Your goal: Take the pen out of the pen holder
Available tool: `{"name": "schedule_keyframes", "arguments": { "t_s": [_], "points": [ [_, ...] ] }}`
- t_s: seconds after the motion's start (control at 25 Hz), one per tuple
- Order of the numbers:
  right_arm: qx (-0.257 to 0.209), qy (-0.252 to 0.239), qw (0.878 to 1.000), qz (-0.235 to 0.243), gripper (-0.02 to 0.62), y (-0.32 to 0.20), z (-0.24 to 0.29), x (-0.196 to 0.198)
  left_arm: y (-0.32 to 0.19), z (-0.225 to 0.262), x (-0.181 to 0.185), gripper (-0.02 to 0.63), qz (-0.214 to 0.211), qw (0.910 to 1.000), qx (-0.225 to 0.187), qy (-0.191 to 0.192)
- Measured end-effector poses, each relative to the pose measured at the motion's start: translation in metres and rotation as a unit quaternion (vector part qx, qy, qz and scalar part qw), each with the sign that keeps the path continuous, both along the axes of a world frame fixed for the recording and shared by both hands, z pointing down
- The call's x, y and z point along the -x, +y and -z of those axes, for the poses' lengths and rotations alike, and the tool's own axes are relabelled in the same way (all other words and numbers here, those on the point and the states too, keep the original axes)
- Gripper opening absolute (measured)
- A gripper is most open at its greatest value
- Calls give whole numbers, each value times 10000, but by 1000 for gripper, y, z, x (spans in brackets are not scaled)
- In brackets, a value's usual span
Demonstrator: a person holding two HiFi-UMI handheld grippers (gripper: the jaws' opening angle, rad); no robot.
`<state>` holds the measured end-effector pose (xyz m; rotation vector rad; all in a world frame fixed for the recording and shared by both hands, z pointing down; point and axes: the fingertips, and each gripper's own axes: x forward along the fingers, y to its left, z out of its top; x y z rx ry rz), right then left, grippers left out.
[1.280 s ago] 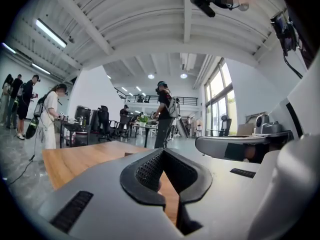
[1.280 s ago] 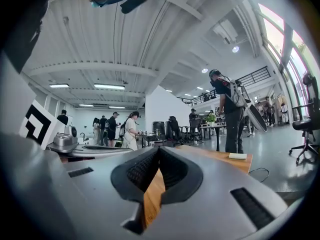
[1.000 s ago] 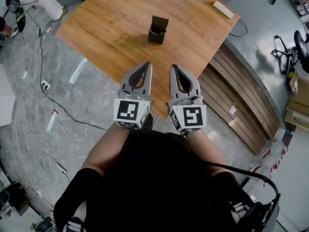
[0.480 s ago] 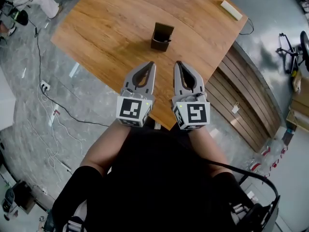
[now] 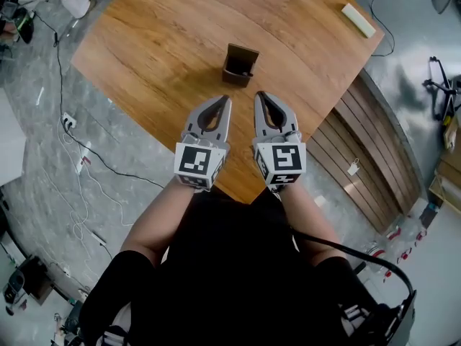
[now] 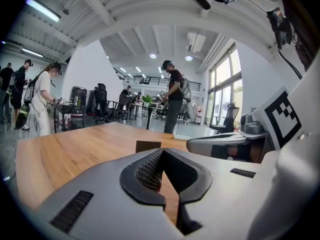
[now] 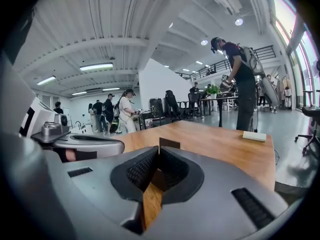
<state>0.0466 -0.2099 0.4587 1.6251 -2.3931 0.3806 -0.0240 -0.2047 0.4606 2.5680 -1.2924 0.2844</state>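
Note:
A dark brown pen holder (image 5: 240,65) stands upright near the middle of the wooden table (image 5: 158,34). Something dark lies inside it, too small to tell as a pen. My left gripper (image 5: 225,101) and right gripper (image 5: 259,96) hover side by side over the table's near corner, a short way in front of the holder, both shut and empty. The holder's back panel peeks over the jaw tips in the left gripper view (image 6: 148,146) and in the right gripper view (image 7: 169,143). The left gripper (image 6: 162,151) and right gripper (image 7: 158,149) each have jaws closed together.
A white block (image 5: 358,20) lies at the table's far right edge. Cables (image 5: 86,157) trail over the grey floor on the left, and wooden slats (image 5: 367,157) run along the right. Several people stand in the hall beyond the table (image 7: 240,84).
Both grippers have moved forward over the table's corner, closer to the pen holder. They stay shut and side by side.

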Motion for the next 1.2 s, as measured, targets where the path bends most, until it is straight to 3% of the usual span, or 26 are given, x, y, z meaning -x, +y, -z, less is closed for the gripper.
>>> {"name": "schedule_keyframes", "arguments": {
  "t_s": [0.2,0.48,0.6,0.88,1.2],
  "points": [
    [488,111,9984,253,15,-26,-40,6,-28,-26,-8,0,-52,9997,199,-135],
    [798,17,9961,372,26,-56,-69,5,-65,-53,-14,0,28,9993,310,-200],
    [865,-67,9954,410,60,-61,-76,6,-72,-63,-15,0,29,9990,396,-213],
    [972,167,9942,425,58,-69,-92,10,-78,-80,-10,0,54,9980,574,-268],
    [893,327,9947,391,41,-70,-87,10,-75,-73,-4,0,100,9984,492,-249]
  ]
}}
